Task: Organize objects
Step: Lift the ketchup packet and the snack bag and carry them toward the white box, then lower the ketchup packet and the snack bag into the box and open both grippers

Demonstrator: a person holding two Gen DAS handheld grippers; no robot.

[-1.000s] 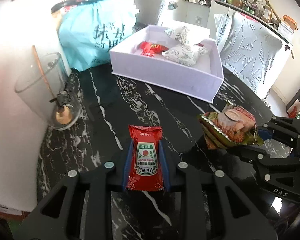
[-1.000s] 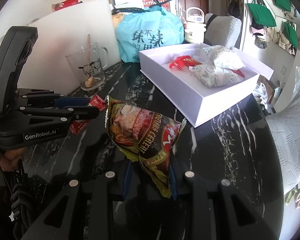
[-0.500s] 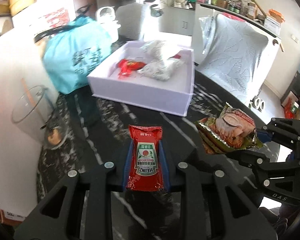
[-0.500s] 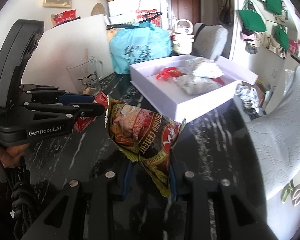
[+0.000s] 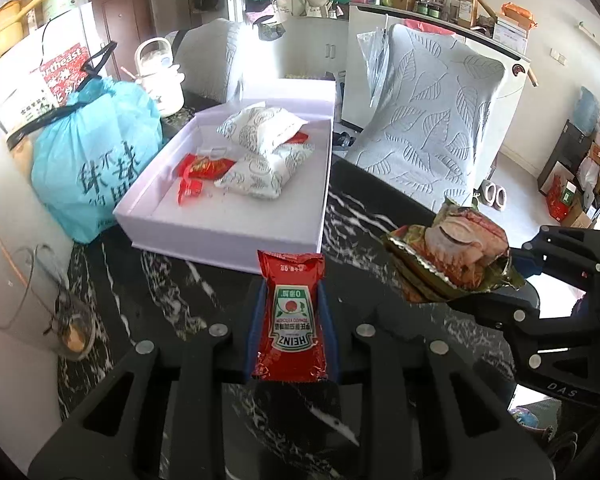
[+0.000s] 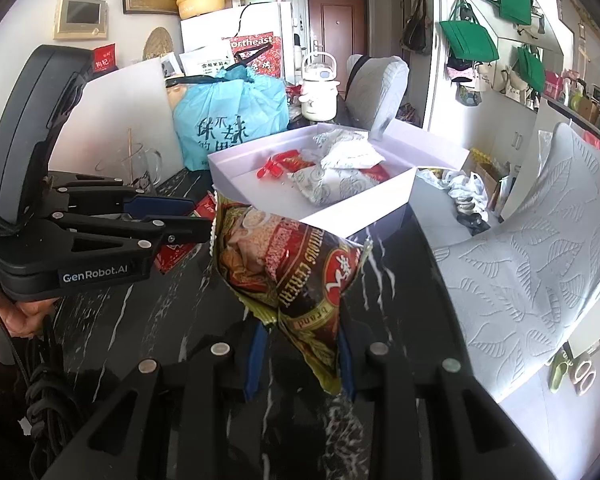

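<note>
The left claw (image 5: 291, 320) is closed on one red ketchup packet (image 5: 290, 316), which stands upright between its two blue-padded fingers, its top edge sticking out past the tips above the dark marble desk (image 5: 172, 288). The right claw (image 6: 300, 356) is closed on one cereal bag (image 6: 288, 272), pinched at its lower corner so that most of the bag juts forward and up beyond the fingers. In the left wrist view the same cereal bag (image 5: 456, 256) shows to the right of the ketchup packet, held off the desk by the right claw (image 5: 512, 268); in the right wrist view the left claw (image 6: 188, 216) reaches in from the left, its tips just beside the bag's upper edge. One open white box (image 5: 228, 232) sits on the desk just past both claws. Inside it lie two white patterned pouches (image 5: 260, 128) stacked near the middle and red packets (image 5: 204, 168) toward the left; I cannot count those surely. Beside the box stand one blue plastic bag (image 5: 92, 160) and one glass mug (image 5: 40, 304).
</note>
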